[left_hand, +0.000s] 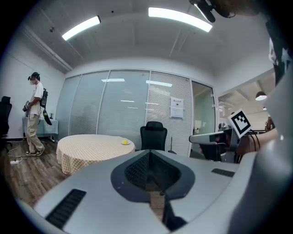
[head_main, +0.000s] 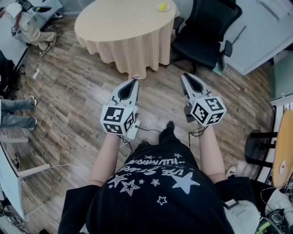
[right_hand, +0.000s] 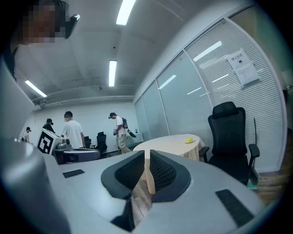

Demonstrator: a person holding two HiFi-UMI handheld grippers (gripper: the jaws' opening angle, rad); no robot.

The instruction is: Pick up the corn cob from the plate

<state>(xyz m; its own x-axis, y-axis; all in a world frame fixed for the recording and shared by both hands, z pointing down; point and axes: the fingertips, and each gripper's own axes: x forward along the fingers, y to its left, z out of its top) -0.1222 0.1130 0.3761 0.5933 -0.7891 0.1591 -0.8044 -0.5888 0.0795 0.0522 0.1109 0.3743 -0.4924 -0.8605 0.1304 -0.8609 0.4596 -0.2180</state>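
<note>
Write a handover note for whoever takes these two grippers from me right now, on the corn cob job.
Left gripper: shut, empty, held out over the wooden floor.
Right gripper: shut, empty, alongside the left.
Corn cob: lying on the plate, on the far side of the round table, next to the black chair. Both grippers are well short of the table.
Done: nothing; the cob is untouched.
Left: walk to the table, open one gripper, close it on the cob and lift it off the plate.
</note>
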